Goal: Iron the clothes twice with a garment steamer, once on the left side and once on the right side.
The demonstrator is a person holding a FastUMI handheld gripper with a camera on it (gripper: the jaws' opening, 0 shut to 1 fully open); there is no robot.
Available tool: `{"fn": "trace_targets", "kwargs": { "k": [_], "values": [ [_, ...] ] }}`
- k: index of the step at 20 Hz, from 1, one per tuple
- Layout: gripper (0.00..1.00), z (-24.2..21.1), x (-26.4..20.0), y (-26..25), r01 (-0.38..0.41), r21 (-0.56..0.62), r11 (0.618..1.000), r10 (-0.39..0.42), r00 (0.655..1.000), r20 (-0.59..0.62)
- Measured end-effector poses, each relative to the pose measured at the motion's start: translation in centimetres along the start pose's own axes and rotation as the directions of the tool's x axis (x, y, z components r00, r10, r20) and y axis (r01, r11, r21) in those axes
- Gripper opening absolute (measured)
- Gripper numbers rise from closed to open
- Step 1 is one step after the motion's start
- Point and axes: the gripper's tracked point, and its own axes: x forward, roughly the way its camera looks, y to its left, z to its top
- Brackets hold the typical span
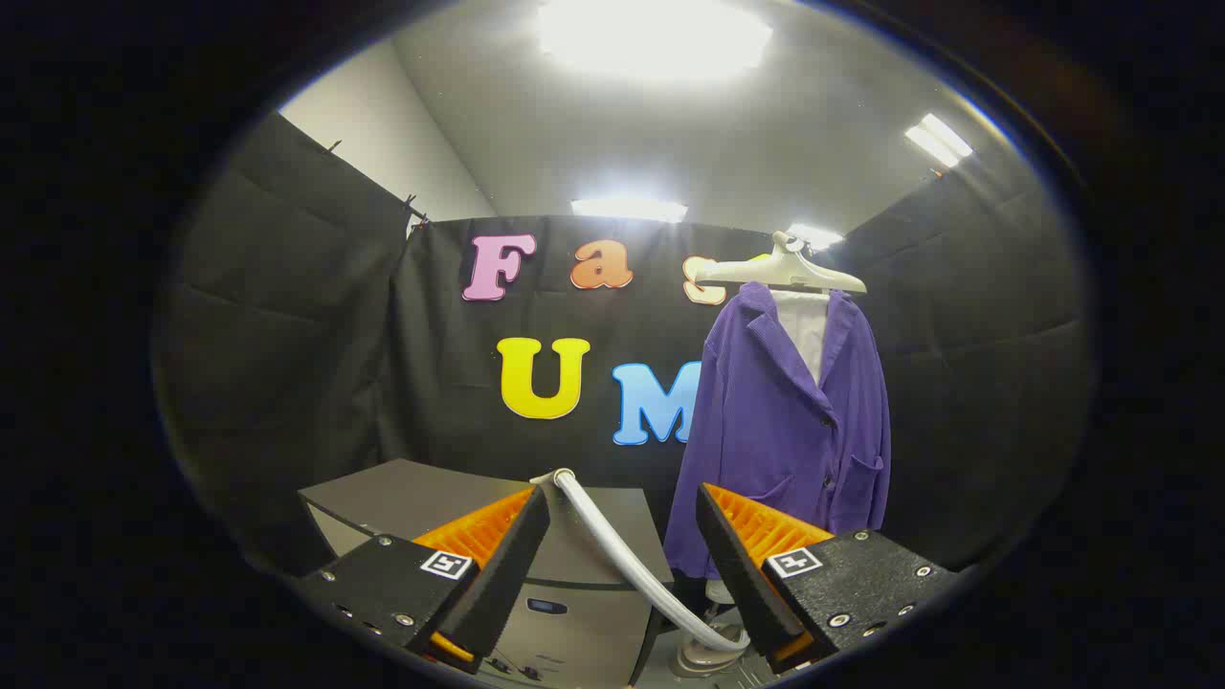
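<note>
Purple jacket [785,421] up on a pale hanger [780,273], buttoned over a white lining, hanging straight against the booth wall. It sits beyond the fingers, over toward the right one. Gripper [622,565] is spread wide, nothing held. Running down through the gap between the fingers comes the steamer's white hose [622,555], from the back edge of the grey steamer unit [565,574] to the steamer head [703,655] low by the right finger.
</note>
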Motion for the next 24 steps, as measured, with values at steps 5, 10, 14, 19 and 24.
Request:
{"fn": "trace_targets", "kwargs": {
  "k": [5,10,14,19,24],
  "values": [
    [0.95,0.6,-1.4,-1.1,-0.055,-0.007,0.998,0.054,0.998,-0.026],
    [0.95,2.4,-2.9,-2.1,-0.093,0.008,0.996,0.093,0.995,-0.021],
    [0.95,3.0,-4.5,-3.3,-0.130,-0.015,0.991,0.130,0.992,-0.008],
    [0.95,2.9,-7.3,-4.0,-0.193,-0.032,0.981,0.193,0.981,-0.023],
    [0.95,4.0,-7.1,-4.0,-0.224,0.051,0.973,0.226,0.973,-0.043]
  ]
}}
